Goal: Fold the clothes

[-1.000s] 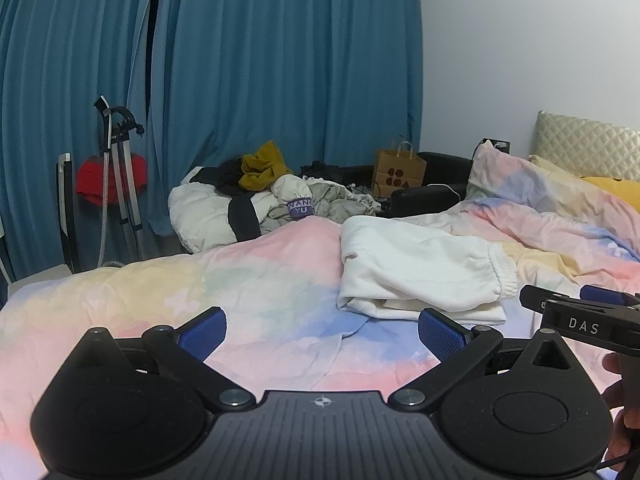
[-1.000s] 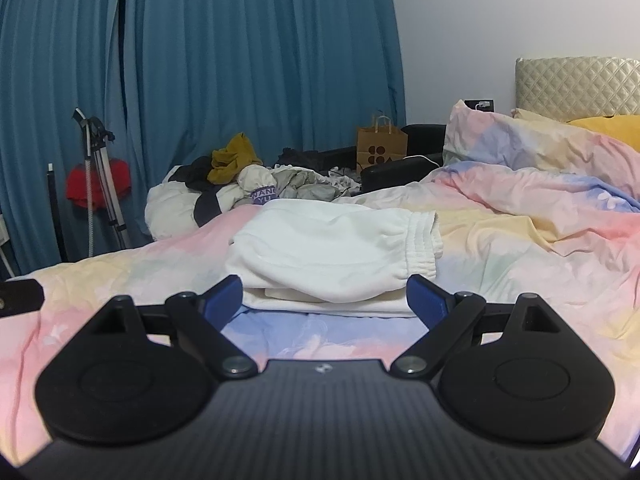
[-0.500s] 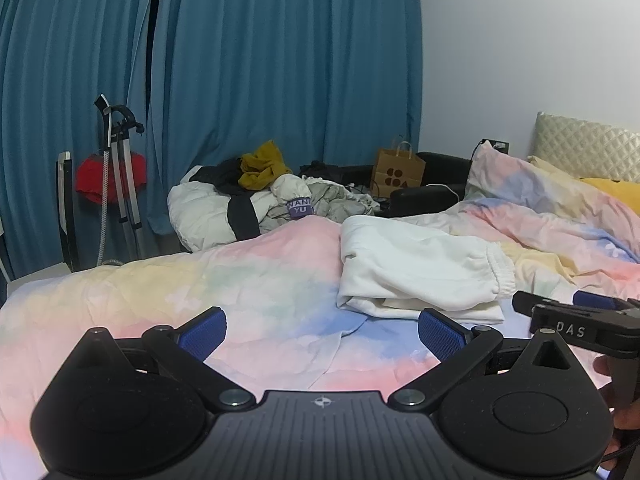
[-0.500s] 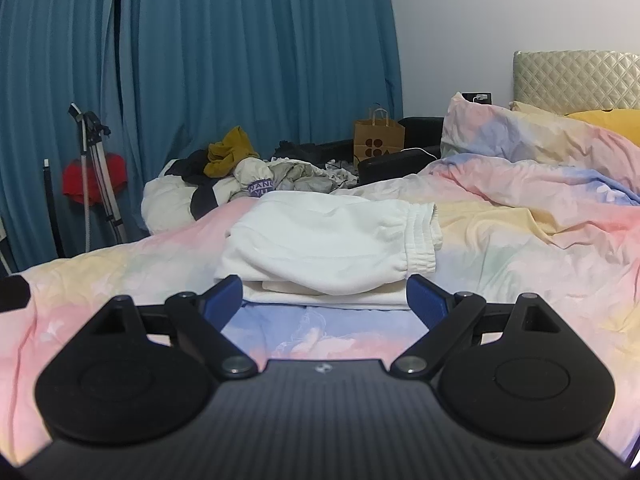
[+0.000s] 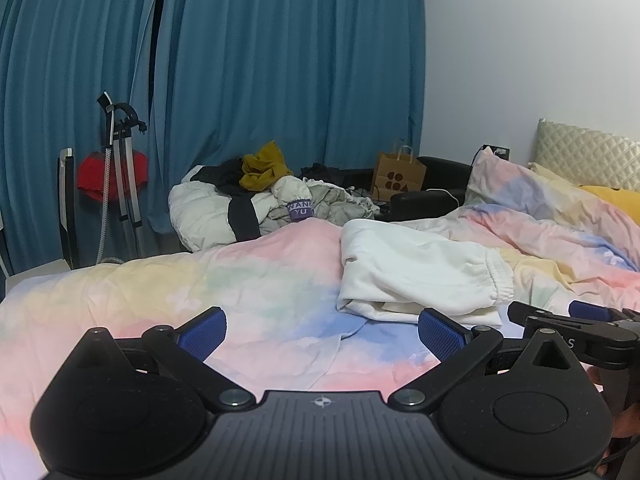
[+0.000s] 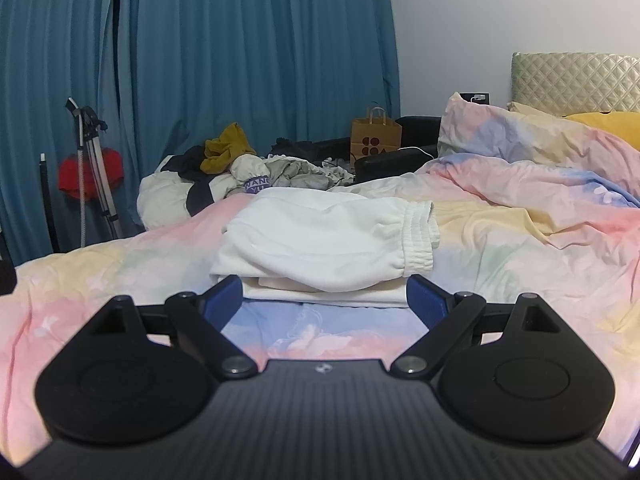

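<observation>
A folded white garment (image 5: 420, 272) with an elastic waistband lies on the pastel duvet (image 5: 200, 296). In the right wrist view the white garment (image 6: 324, 248) sits straight ahead, its near edge level with my fingertips. My left gripper (image 5: 322, 330) is open and empty, over the duvet to the left of the garment. My right gripper (image 6: 324, 298) is open and empty, close in front of the garment. The right gripper also shows at the right edge of the left wrist view (image 5: 576, 320).
A heap of unfolded clothes (image 5: 264, 200) lies beyond the bed's far edge, with a brown paper bag (image 5: 398, 176) beside it. A garment steamer (image 5: 120, 168) stands by the blue curtains. Pillows (image 6: 560, 136) and a quilted headboard (image 6: 576, 80) are at the right.
My right gripper has moved forward and lower, toward the white garment, which now fills more of its view. My left gripper has barely moved.
</observation>
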`<state>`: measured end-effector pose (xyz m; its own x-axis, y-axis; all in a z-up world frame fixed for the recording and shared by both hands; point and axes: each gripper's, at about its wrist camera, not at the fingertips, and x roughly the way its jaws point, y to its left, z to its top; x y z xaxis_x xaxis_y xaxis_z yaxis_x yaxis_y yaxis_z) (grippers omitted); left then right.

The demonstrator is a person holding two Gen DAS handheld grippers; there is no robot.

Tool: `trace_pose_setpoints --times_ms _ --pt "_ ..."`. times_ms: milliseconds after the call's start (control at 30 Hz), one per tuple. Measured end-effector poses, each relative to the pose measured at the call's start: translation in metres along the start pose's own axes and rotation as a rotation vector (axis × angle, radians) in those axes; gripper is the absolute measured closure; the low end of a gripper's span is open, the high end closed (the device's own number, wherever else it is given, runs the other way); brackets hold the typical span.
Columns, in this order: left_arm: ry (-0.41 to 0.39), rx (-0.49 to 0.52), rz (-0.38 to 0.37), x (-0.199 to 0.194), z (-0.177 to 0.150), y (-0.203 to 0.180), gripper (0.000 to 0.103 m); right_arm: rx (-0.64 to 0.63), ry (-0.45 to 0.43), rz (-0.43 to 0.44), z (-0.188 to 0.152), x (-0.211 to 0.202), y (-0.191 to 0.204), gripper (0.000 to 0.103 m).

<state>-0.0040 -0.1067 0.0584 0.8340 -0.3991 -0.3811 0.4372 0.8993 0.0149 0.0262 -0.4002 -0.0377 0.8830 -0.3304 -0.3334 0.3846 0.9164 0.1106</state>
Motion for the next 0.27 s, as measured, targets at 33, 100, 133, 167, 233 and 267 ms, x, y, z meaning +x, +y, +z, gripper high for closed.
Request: trace_pose_setpoints --times_ms 33,100,133,167,233,267 --pt "0.0 -0.002 0.0 0.0 -0.0002 0.0004 0.0 -0.002 0.001 -0.001 -0.0001 0.0004 0.0005 0.013" --pt "0.002 -0.006 -0.002 0.0002 -0.0007 0.0014 0.0 -0.007 0.003 -0.002 -0.0006 0.0008 0.0018 0.013" --pt "0.004 -0.008 -0.002 0.0003 -0.0009 0.0019 0.0 -0.008 0.005 -0.002 -0.0009 0.0009 0.0024 0.013" --pt "0.005 -0.007 -0.001 0.0005 -0.001 0.002 0.0 -0.009 0.006 -0.003 -0.0013 0.0008 0.0027 0.013" --pt "0.005 -0.004 0.003 0.0006 -0.0012 0.002 0.0 -0.014 0.006 -0.007 -0.0022 0.0004 0.0031 0.013" --pt "0.005 -0.003 0.005 0.0004 -0.0013 0.002 0.0 -0.016 0.007 -0.009 -0.0024 0.0004 0.0035 0.013"
